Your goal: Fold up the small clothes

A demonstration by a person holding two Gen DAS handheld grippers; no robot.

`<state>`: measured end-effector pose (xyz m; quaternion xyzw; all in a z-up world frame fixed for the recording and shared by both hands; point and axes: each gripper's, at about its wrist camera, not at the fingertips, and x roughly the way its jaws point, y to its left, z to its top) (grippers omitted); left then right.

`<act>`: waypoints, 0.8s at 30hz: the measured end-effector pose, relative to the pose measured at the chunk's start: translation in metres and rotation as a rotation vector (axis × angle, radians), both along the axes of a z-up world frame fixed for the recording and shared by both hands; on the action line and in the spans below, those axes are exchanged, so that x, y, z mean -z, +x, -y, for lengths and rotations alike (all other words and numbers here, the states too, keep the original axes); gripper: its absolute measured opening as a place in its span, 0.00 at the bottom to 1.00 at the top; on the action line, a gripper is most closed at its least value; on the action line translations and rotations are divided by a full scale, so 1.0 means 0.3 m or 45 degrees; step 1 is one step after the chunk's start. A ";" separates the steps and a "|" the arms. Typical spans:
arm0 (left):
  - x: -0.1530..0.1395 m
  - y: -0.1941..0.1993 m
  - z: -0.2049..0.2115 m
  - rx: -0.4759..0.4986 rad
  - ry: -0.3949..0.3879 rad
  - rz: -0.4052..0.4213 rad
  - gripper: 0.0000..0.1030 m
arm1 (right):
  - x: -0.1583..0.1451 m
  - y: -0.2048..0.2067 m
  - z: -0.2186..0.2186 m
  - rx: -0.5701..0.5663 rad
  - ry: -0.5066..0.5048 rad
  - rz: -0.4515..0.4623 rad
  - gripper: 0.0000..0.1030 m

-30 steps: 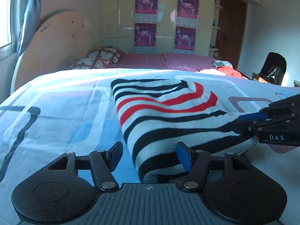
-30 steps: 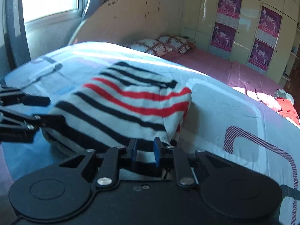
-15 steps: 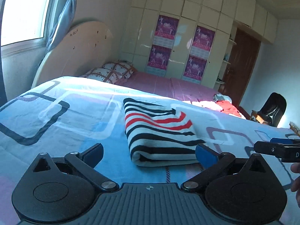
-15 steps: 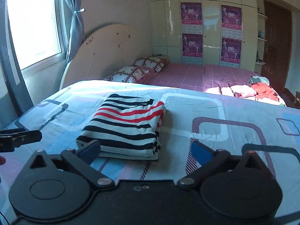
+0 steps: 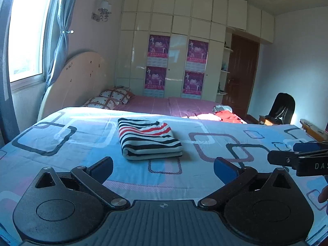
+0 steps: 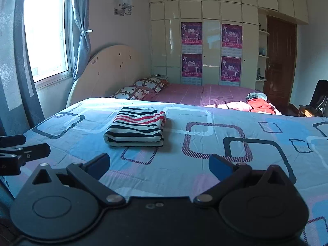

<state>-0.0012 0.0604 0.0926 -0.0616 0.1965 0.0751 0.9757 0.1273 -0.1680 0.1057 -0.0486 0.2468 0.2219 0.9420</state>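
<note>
Left wrist view shows the left gripper [image 5: 163, 169] spread wide and empty, as is the right gripper [image 6: 159, 165] in its own view. Beyond both, well apart from them, the striped garment [image 5: 148, 138] lies folded on the bed's blue quilt [image 5: 205, 176]. It looks soft, light and limp, so any further lift is best taken at the thick rolled near edge.

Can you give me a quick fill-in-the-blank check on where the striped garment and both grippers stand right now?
1. The striped garment lies ____ on the blue quilt.
2. The left gripper is ____, with nothing between its fingers.
3. The right gripper holds ____.
4. The loose red clothes lie on the ____ bedsheet behind the quilt.

Missing words: folded; open; nothing; pink
</note>
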 end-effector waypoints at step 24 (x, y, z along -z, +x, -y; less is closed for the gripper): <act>-0.067 -0.134 0.069 0.021 0.007 0.112 1.00 | -0.048 -0.123 -0.017 -0.018 -0.010 0.116 0.99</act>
